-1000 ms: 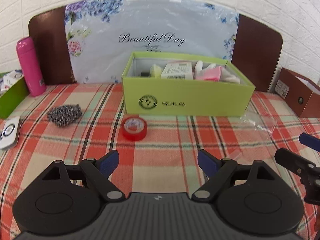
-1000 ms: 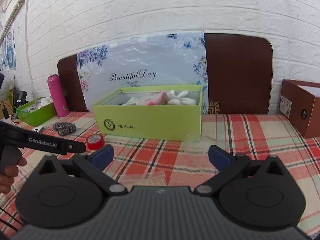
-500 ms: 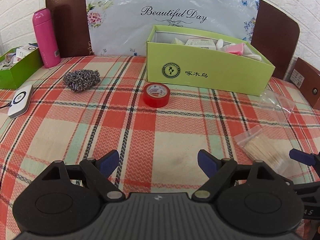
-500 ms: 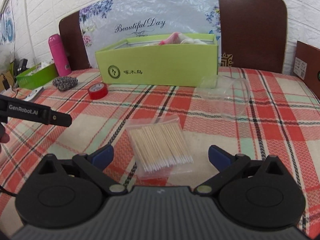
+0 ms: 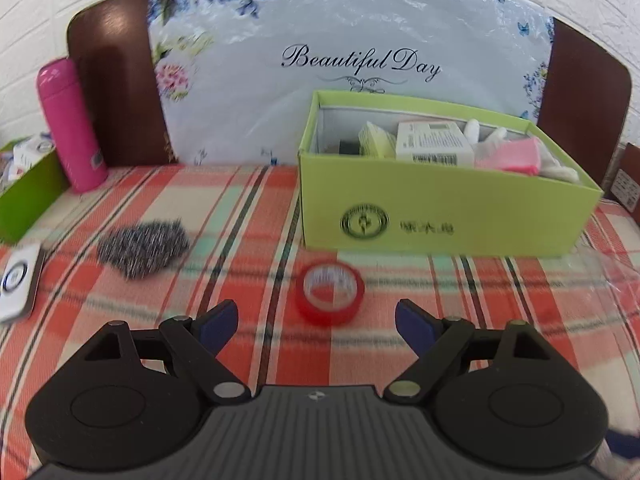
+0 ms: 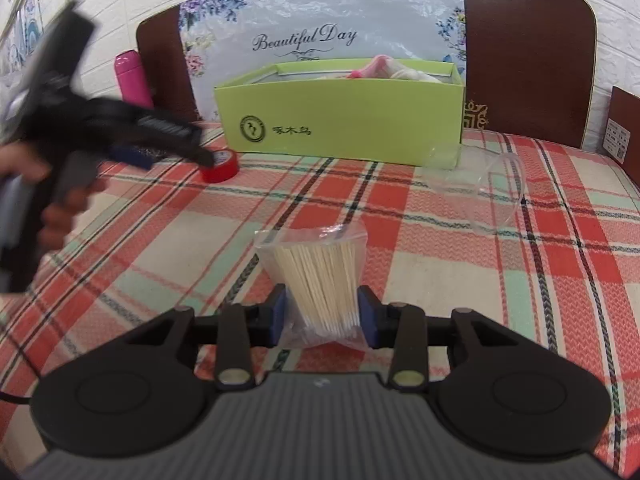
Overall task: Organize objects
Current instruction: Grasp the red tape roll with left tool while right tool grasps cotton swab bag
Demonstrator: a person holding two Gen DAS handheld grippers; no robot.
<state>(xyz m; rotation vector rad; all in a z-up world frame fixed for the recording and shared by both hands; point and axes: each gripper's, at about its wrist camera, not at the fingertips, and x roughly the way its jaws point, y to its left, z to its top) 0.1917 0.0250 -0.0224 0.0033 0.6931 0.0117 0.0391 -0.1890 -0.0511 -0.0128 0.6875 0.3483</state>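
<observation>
In the right wrist view, a clear bag of cotton swabs (image 6: 320, 276) stands between the blue pads of my right gripper (image 6: 322, 314). Its jaws are closing, and the pads press on the bag's lower end and pinch the bundle. A red tape roll (image 5: 330, 294) lies on the plaid tablecloth (image 5: 120, 320), right in front of my left gripper (image 5: 316, 314), which is open and holds nothing. The right wrist view shows the left gripper (image 6: 168, 148) blurred, with its tip beside the red tape roll (image 6: 220, 166). The green box (image 5: 440, 208) (image 6: 340, 120) behind holds several items.
A steel scourer (image 5: 144, 250) lies left of the tape. A pink bottle (image 5: 70, 124), a green tray (image 5: 24, 200) and a white device (image 5: 18, 280) are at the far left. An empty clear bag (image 6: 472, 184) lies right of the box, and a brown box (image 6: 624, 128) stands at the right edge.
My right gripper's jaws have come in from wide open onto the swab bag. My left gripper has moved forward to the red tape roll.
</observation>
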